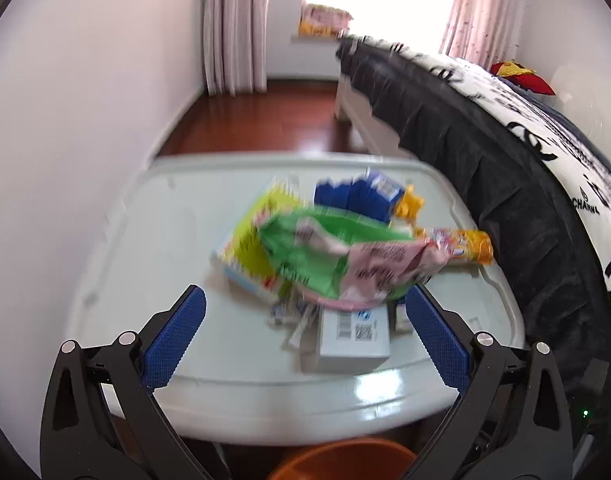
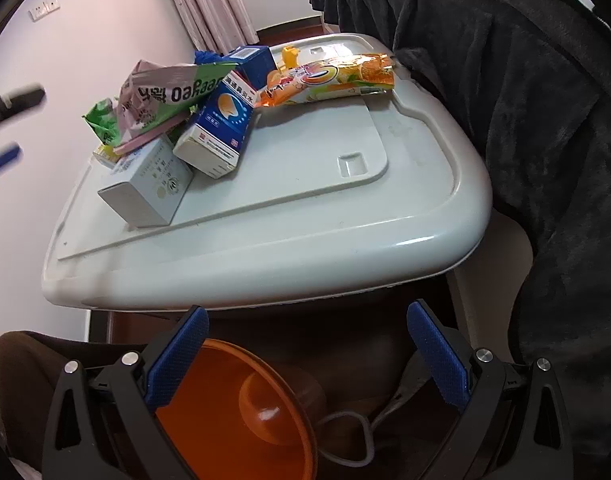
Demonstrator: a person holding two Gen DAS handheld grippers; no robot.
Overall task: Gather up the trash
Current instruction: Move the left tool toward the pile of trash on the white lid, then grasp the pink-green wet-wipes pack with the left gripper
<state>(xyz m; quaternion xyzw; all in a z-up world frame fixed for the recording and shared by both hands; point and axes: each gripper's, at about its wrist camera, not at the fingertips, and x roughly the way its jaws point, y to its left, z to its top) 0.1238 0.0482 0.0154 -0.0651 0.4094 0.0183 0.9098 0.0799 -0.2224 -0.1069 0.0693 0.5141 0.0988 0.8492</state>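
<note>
Trash is piled on a pale plastic lid [image 1: 153,264] [image 2: 313,208]: a green and pink crumpled bag [image 1: 325,256] [image 2: 161,92], a grey-white box [image 1: 355,338] [image 2: 149,188], a blue and white carton [image 2: 221,128], a dark blue box [image 1: 365,196] [image 2: 257,64] and an orange snack wrapper [image 1: 461,246] [image 2: 329,78]. An orange bin [image 2: 241,412] [image 1: 341,460] stands empty on the floor below the lid's near edge. My left gripper [image 1: 305,316] is open and empty just before the grey-white box. My right gripper [image 2: 307,328] is open and empty, low over the bin.
A bed with a black skirt [image 1: 505,200] [image 2: 525,100] runs along the right, close to the lid. A white wall [image 1: 65,140] is on the left. A white cable [image 2: 357,436] lies on the floor beside the bin. Red wooden floor [image 1: 257,120] lies beyond.
</note>
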